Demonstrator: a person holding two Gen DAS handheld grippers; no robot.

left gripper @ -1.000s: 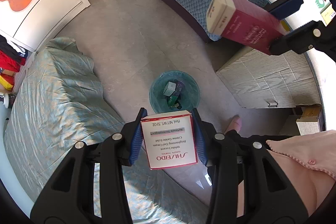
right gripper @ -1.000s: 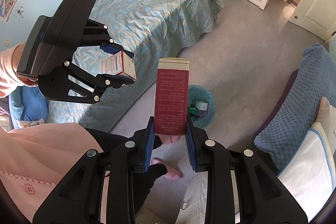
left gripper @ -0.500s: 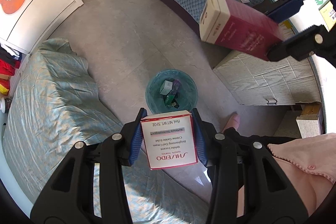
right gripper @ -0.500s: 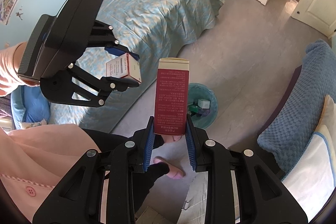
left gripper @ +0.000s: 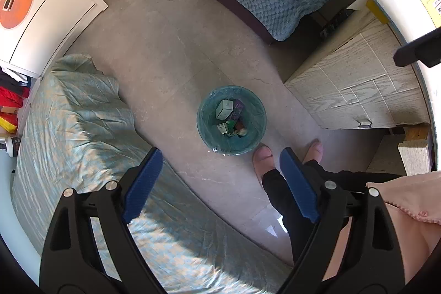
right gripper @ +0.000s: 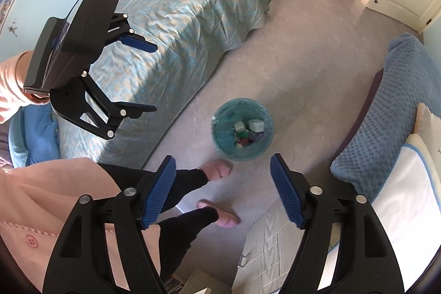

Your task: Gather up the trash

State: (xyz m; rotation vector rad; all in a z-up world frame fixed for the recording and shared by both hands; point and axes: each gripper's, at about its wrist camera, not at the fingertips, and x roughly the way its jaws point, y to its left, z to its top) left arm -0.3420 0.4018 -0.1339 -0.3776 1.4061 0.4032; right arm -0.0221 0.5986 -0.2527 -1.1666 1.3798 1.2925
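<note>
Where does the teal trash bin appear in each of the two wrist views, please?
Left wrist view: the teal trash bin stands on the floor just above centre, beyond the open left hand-held gripper.
Right wrist view: the bin sits right of centre, above the open right hand-held gripper.
Shared landmark: the bed with the teal cover, left of the bin in both.

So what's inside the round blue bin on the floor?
The bin has a see-through bag lining it and a pile of small boxes: a pale one on top, a purple one and a green one. Whatever lies under the pile is covered.
</note>
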